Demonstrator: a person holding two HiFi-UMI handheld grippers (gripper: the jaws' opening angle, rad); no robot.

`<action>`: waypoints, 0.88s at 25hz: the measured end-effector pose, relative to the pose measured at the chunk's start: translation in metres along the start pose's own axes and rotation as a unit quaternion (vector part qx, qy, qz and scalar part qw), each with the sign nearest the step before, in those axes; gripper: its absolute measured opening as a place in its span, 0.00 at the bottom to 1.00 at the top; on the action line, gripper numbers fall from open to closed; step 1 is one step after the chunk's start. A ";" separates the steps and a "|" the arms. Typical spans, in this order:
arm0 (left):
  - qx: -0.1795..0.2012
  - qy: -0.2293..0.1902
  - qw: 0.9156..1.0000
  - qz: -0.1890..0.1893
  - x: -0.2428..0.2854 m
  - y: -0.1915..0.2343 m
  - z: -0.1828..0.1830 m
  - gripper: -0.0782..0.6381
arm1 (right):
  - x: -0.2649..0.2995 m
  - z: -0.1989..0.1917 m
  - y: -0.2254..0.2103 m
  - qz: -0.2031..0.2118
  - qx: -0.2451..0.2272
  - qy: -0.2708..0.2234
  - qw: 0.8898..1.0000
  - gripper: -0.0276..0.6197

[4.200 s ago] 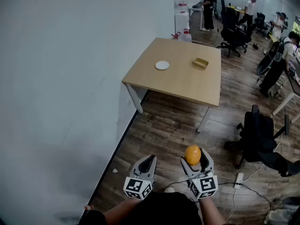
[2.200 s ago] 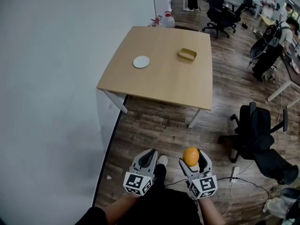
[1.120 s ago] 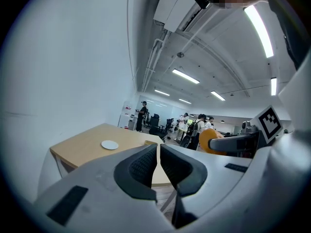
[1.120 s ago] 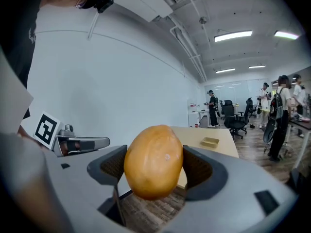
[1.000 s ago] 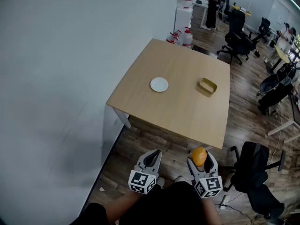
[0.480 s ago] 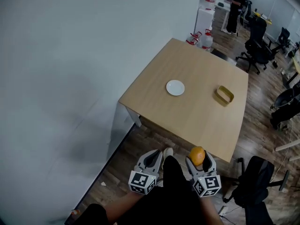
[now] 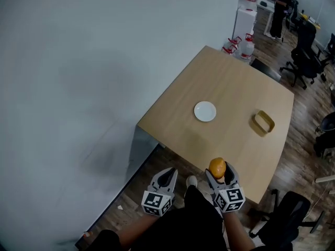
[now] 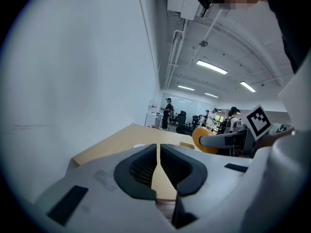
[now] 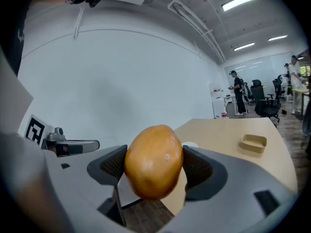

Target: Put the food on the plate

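An orange, egg-shaped piece of food [image 7: 217,168] [image 9: 154,161] is clamped in my right gripper [image 7: 218,172] [image 9: 154,166], held over the near edge of a light wooden table [image 7: 230,140]. A small white round plate [image 7: 205,111] lies near the table's middle, well beyond both grippers. My left gripper [image 7: 166,178] [image 8: 158,166] hangs shut and empty beside the right one, short of the table edge. From the left gripper view the orange food [image 8: 203,141] shows at the right.
A shallow tan tray [image 7: 264,122] [image 9: 254,141] sits on the table right of the plate. A white wall [image 7: 78,88] runs along the left. Black office chairs [image 7: 285,221], water jugs [image 7: 246,46] and people stand beyond and right of the table.
The table has drawn nearer as I walked toward it; the right gripper with the food now overlaps its near edge. Both grippers keep their states.
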State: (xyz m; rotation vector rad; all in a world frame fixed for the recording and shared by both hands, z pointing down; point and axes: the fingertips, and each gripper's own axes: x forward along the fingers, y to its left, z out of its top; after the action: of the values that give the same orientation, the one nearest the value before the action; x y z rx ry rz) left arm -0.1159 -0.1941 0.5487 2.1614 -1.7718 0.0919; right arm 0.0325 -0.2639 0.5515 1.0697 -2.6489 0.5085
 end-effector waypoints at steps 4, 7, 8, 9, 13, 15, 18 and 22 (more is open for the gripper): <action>-0.003 0.003 1.000 0.011 0.028 0.012 0.009 0.15 | 0.037 0.013 -0.022 0.008 -0.006 0.010 1.000 0.66; -0.002 0.001 1.000 0.015 0.050 0.019 0.018 0.15 | 0.066 0.021 -0.041 0.007 -0.002 0.018 1.000 0.66; -0.001 0.001 1.000 0.017 0.058 0.022 0.021 0.15 | 0.075 0.021 -0.048 0.005 0.001 0.024 1.000 0.66; 0.000 0.000 1.000 0.017 0.065 0.023 0.024 0.15 | 0.085 0.021 -0.056 0.002 0.003 0.032 0.999 0.66; -0.002 -0.004 1.000 0.020 0.095 0.033 0.031 0.15 | 0.123 0.024 -0.082 -0.002 0.000 0.053 0.999 0.66; 0.002 -0.006 1.000 0.026 0.107 0.040 0.037 0.15 | 0.143 0.026 -0.092 0.004 -0.005 0.059 0.998 0.66; 0.032 -0.009 0.999 0.032 0.126 0.047 0.044 0.15 | 0.175 0.019 -0.109 0.015 -0.006 0.080 0.997 0.66; 0.030 -0.008 0.999 0.038 0.144 0.053 0.040 0.15 | 0.215 0.000 -0.128 0.025 0.004 0.116 0.993 0.66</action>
State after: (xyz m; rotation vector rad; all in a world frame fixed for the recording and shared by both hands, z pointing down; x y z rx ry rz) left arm -0.1420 -0.3499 0.5604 2.1409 -1.8849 0.1482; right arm -0.0287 -0.4837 0.6549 0.8890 -2.4769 0.6140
